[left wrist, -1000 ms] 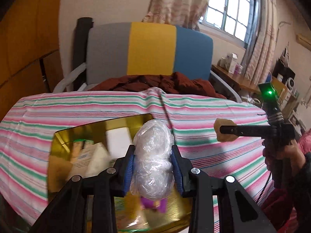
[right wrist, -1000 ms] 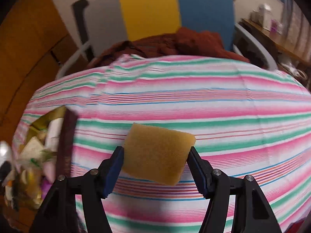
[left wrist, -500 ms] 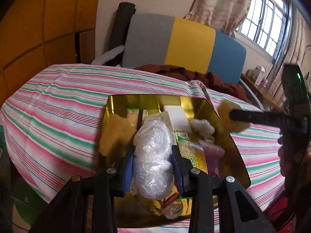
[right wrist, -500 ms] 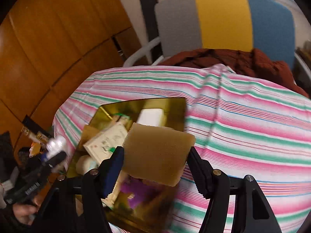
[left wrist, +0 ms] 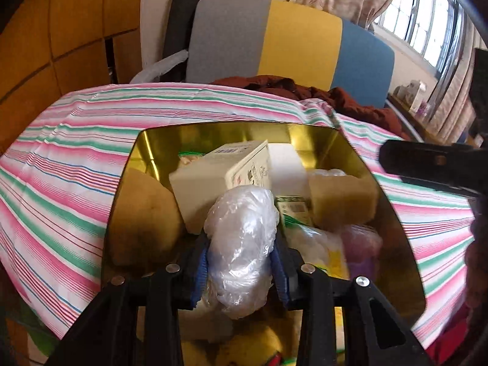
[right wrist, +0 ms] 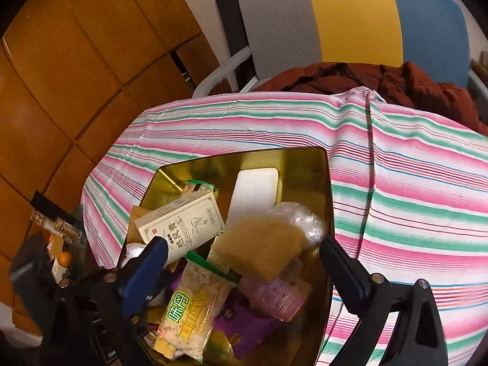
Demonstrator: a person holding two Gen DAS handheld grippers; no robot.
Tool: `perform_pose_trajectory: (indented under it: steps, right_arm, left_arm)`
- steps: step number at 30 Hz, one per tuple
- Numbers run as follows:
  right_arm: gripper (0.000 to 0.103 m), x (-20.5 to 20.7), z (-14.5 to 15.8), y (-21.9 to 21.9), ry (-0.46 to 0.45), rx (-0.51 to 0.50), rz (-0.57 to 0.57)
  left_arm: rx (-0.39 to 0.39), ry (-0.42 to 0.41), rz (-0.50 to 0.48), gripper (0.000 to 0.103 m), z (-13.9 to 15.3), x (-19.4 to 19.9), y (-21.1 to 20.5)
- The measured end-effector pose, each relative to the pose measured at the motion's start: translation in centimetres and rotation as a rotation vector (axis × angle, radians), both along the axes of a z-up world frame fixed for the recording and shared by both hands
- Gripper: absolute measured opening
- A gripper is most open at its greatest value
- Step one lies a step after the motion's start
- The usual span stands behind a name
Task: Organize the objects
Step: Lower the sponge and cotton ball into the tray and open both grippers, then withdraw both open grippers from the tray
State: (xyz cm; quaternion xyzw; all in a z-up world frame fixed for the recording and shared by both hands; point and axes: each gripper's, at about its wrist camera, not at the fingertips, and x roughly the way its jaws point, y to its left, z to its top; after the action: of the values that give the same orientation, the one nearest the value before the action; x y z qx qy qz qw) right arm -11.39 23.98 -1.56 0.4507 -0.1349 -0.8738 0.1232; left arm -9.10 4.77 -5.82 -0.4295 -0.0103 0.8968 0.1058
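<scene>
A gold tin on the striped tablecloth holds several items. My left gripper is low inside it, its blue pads still pressing a clear plastic bundle while its jaws are opening. My right gripper hangs over the tin with its jaws opening wide. The tan sponge is blurred between them and touches neither pad. In the left wrist view the sponge lies at the tin's right side, under the right gripper's black finger.
In the tin are a white printed box, a white block, a snack packet and a purple wrapper. A chair draped with a dark red garment stands behind the table. Wooden panels line the left.
Both grippers moved over the gold tin. The right jaws spread and the sponge left them, dropping into the tin. The left gripper sank into the tin with the plastic bundle.
</scene>
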Motion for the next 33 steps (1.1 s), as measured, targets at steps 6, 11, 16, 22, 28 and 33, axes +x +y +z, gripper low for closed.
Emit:
perform_pose_trajectory:
  steps: [6, 11, 16, 22, 28, 33]
  right_arm:
    - [0.101, 0.8, 0.4, -0.6, 0.031, 0.032, -0.008]
    - [0.101, 1.9, 0.5, -1.4, 0.071, 0.111, -0.022]
    - [0.103, 3.1, 0.9, -1.6, 0.119, 0.172, -0.059]
    - [0.103, 5.0, 0.9, -1.7, 0.147, 0.217, -0.091]
    - [0.103, 7.3, 0.2, -2.0, 0.155, 0.259, -0.127]
    - [0.103, 8.7, -0.4, -1.9, 0.149, 0.267, -0.161]
  left_arm:
    - [-0.015, 0.052, 0.011, 0.056, 1.3, 1.1, -0.1]
    - [-0.012, 0.089, 0.024, 0.057, 2.7, 2.1, -0.4]
    - [-0.001, 0.111, 0.054, 0.065, 3.9, 3.2, -0.9]
    - [-0.011, 0.138, 0.082, 0.069, 4.9, 4.5, -1.0]
    - [-0.035, 0.163, 0.109, 0.070, 5.6, 5.7, -1.2]
    - [-0.087, 0.199, 0.146, 0.070, 6.2, 6.6, -1.1]
